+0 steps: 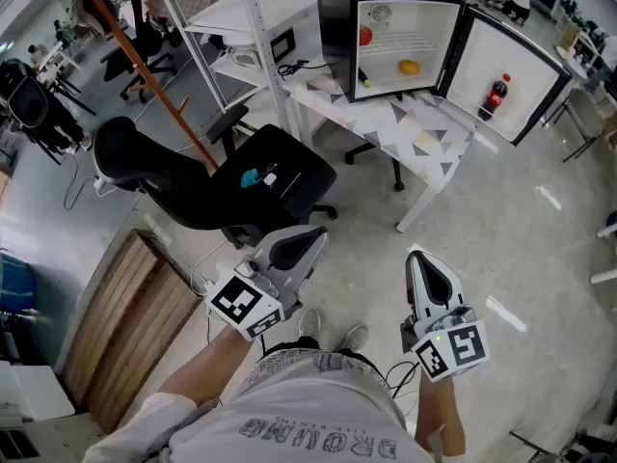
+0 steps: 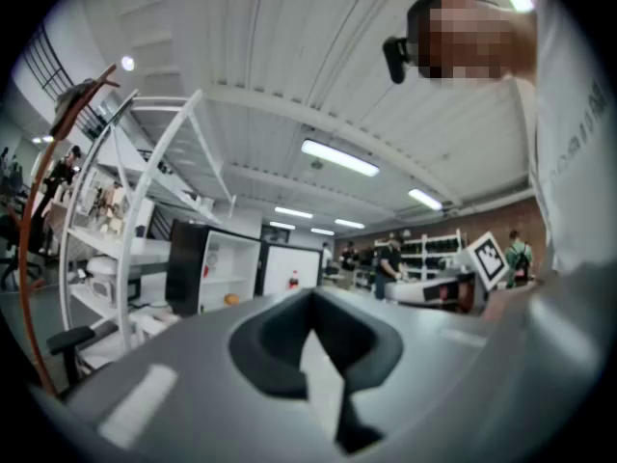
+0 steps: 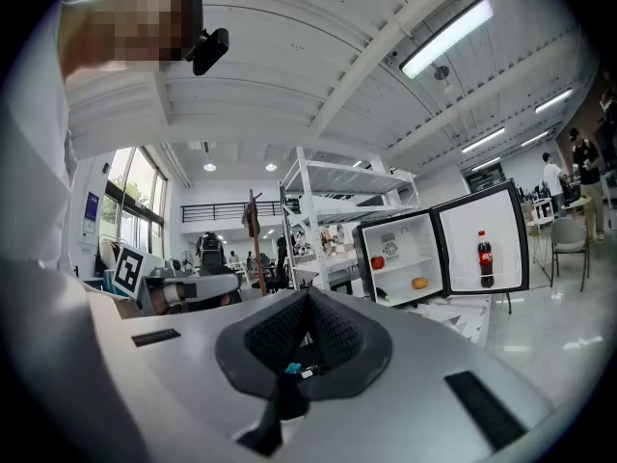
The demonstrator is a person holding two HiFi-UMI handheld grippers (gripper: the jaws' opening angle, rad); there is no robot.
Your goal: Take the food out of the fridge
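A small black fridge [image 1: 386, 37] stands on a white table [image 1: 429, 138] far ahead, its door swung open to the right. Inside are a red round fruit [image 1: 365, 36], an orange one [image 1: 410, 67] on the lower shelf and a small green item [image 1: 365, 82]. A cola bottle [image 1: 496, 95] stands in the door. My left gripper [image 1: 316, 234] and right gripper [image 1: 417, 255] are held level near my body, well short of the fridge. Both are shut and empty. The right gripper view shows the fridge [image 3: 405, 258], red fruit [image 3: 377, 262], orange fruit [image 3: 418, 283] and bottle [image 3: 484, 258] beyond the right gripper [image 3: 308, 295].
A black office chair [image 1: 222, 177] with a small blue object [image 1: 251, 177] on its seat stands between me and the table, to the left. A white shelving rack [image 1: 251, 27] rises beside the fridge. A wooden panel [image 1: 125, 326] lies on the floor at left.
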